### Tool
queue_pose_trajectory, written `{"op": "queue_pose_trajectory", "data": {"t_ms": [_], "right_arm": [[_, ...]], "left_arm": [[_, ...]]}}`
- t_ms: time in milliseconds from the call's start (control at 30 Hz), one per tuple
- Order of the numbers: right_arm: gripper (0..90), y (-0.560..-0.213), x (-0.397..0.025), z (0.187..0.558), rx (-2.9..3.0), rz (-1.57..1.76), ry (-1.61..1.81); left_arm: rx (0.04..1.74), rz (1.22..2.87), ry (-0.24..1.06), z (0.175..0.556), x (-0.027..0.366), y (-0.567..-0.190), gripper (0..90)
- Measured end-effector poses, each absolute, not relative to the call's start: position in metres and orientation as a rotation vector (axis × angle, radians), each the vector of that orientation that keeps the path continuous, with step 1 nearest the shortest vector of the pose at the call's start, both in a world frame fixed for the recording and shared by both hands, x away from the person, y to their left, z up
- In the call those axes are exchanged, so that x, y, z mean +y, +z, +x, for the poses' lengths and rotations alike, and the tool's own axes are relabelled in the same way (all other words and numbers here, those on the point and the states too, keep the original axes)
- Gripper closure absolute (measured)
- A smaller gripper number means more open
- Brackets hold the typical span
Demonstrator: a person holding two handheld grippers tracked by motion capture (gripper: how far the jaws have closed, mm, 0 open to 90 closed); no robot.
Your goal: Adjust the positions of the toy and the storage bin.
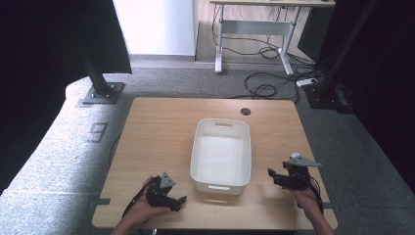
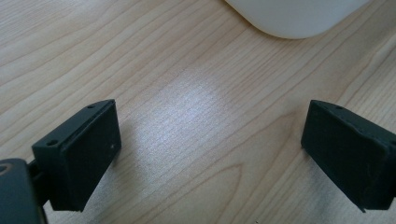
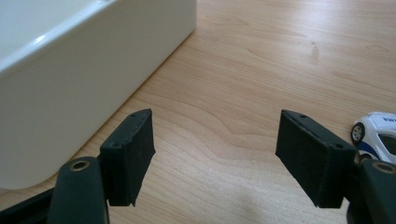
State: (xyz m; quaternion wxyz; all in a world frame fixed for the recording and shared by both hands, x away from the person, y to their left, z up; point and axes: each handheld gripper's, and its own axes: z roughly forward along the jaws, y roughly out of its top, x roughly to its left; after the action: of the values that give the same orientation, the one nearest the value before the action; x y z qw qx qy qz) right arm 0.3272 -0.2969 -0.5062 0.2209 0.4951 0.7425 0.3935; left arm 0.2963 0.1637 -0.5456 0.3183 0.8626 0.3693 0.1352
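Note:
A white plastic bin (image 1: pixel 220 155) stands empty in the middle of the wooden table (image 1: pixel 156 127). My left gripper (image 1: pixel 179 203) rests near the front edge, left of the bin, held by a hand. In the left gripper view the left gripper (image 2: pixel 212 116) is open over bare wood, with the bin's rounded corner (image 2: pixel 294 16) just ahead. My right gripper (image 1: pixel 278 172) sits right of the bin. In the right gripper view the right gripper (image 3: pixel 215 121) is open and empty, the bin's wall (image 3: pixel 84 70) is on its left, and a white and blue toy car (image 3: pixel 378 136) lies at the right edge.
A cable hole (image 1: pixel 245 111) marks the table's far edge. Beyond the table, on grey carpet, are a desk frame (image 1: pixel 254 29) with loose cables (image 1: pixel 266 88) and two black stand bases (image 1: pixel 103 93).

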Motion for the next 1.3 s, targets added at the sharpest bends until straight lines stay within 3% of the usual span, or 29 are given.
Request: {"op": "queue_pose_trajectory", "data": {"t_ms": [1300], "right_arm": [[25.5, -0.506, -0.353, 0.343, 1.985, 1.501, 0.981]], "left_arm": [[0.967, 2.271, 0.353, 0.297, 0.164, -0.546, 4.8]]}}
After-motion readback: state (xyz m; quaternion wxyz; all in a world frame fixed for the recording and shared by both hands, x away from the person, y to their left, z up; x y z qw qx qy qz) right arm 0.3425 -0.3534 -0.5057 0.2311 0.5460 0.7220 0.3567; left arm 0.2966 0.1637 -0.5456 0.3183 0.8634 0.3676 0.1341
